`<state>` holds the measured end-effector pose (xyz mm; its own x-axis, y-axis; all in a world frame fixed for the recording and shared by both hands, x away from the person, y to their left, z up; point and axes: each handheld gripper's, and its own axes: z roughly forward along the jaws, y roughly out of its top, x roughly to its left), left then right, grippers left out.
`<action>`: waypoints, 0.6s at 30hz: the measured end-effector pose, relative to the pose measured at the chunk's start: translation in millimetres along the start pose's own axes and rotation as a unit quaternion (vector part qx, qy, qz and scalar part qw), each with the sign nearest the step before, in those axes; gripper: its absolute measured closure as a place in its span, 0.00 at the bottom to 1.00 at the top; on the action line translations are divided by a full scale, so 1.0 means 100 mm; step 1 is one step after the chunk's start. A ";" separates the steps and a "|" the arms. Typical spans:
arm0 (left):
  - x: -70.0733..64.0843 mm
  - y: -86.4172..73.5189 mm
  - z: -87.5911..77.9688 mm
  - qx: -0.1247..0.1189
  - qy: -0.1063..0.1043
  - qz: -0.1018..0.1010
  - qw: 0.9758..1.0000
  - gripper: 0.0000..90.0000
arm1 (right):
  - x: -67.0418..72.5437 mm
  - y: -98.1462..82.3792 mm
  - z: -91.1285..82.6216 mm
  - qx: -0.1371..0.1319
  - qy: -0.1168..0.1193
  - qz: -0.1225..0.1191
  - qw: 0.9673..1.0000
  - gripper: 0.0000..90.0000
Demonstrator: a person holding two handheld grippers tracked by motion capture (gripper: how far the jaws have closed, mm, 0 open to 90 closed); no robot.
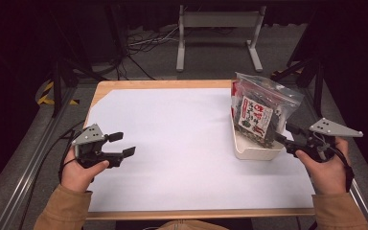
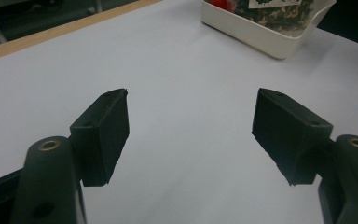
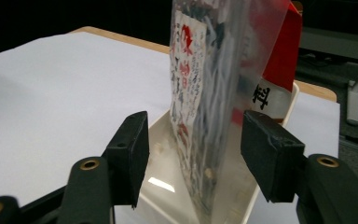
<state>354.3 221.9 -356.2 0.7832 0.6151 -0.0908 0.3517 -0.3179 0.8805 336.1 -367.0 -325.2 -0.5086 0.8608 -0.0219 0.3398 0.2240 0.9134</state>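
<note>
A clear plastic bag [image 1: 261,108] of dark dried pieces with a white and red label stands upright in a white tray [image 1: 249,150] at the table's right. My right gripper [image 1: 287,135] is open at the tray's right end, its jaws on either side of the bag [image 3: 200,116] without pressing it. A red packet [image 3: 284,51] stands behind the bag in the tray [image 3: 161,140]. My left gripper [image 1: 123,144] hovers open over the white sheet at the left, nothing between its jaws. Its own view shows the tray [image 2: 261,35] far ahead at the upper right.
A white sheet [image 1: 172,143] covers most of the wooden table [image 1: 139,85]. Cables lie on the floor [image 1: 143,43] beyond the far edge, near a grey metal stand [image 1: 218,21]. Aluminium rails [image 1: 33,158] run along both sides.
</note>
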 end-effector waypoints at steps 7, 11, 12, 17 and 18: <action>-0.03 -0.09 -0.04 -0.009 -0.010 0.003 1.000 0.30 | 0.14 -0.16 0.03 -0.004 0.047 -0.004 0.999 0.47; 0.00 -0.20 -0.06 -0.011 -0.021 -0.003 1.000 0.29 | 0.22 -0.22 0.10 -0.004 0.078 -0.019 0.997 0.46; 0.01 -0.21 -0.06 -0.013 -0.022 -0.005 1.000 0.29 | 0.24 -0.24 0.13 -0.006 0.087 -0.026 0.996 0.46; 0.02 -0.30 -0.07 -0.017 -0.026 -0.010 0.999 0.28 | 0.34 -0.29 0.23 -0.006 0.119 -0.042 0.992 0.45; 0.03 -0.31 -0.08 -0.018 -0.027 -0.009 0.999 0.28 | 0.35 -0.31 0.25 -0.006 0.122 -0.043 0.992 0.45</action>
<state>341.4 239.0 -380.7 0.8041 0.5797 -0.1314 0.3482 -0.2802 0.8946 327.6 -332.0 -364.1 -0.7123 0.7019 -0.0009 0.2794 0.2848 0.9170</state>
